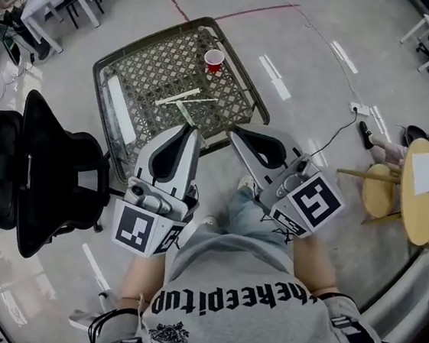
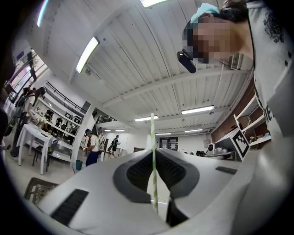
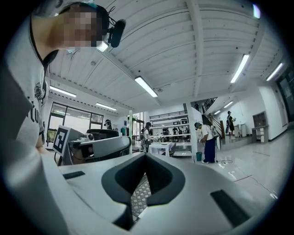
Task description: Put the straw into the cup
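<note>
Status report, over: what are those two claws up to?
Left gripper shut on striped straw. Right gripper shut, empty. Red cup upright on table, nothing blocking it.

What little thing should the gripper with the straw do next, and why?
Probably carry the left gripper forward until the straw hangs above the red cup. Its fingers pinch the straw, while the cup stands upright and open near the far edge of the table, well ahead of that gripper. The right gripper is shut and empty.
</note>
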The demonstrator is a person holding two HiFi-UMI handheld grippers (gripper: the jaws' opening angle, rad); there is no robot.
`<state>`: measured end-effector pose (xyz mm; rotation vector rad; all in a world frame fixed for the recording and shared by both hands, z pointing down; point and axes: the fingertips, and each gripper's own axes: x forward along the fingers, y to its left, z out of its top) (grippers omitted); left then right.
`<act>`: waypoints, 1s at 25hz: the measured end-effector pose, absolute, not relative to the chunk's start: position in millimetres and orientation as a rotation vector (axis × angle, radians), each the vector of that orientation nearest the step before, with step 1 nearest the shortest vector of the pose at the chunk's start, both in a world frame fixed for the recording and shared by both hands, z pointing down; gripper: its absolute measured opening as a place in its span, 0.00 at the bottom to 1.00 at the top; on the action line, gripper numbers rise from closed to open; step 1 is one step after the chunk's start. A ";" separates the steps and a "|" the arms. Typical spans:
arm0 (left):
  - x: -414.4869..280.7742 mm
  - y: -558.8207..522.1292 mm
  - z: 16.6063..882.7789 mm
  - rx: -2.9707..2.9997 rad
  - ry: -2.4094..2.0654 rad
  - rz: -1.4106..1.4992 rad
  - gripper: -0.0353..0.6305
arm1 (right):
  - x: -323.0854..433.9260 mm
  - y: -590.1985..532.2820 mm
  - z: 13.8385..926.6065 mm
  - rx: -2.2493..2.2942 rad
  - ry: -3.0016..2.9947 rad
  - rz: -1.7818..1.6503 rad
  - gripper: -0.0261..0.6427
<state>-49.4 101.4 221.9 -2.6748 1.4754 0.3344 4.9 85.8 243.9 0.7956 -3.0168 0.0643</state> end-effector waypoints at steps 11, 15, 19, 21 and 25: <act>-28.0 41.8 236.6 -2.674 1.528 0.275 0.13 | 19.6 24.2 251.5 0.682 -3.033 0.056 0.05; -24.7 23.3 237.5 -2.671 1.547 0.273 0.12 | 22.0 6.1 252.7 0.655 -3.042 0.059 0.05; -20.5 6.5 240.9 -2.674 1.553 0.226 0.12 | 23.0 -11.2 253.8 0.620 -3.044 0.055 0.05; -12.5 -0.7 241.8 -2.672 1.558 0.219 0.12 | 30.0 -18.0 254.3 0.601 -3.049 0.051 0.05; 0.4 -15.0 240.3 -2.650 1.587 0.230 0.12 | 42.7 -31.0 253.2 0.568 -3.064 0.040 0.05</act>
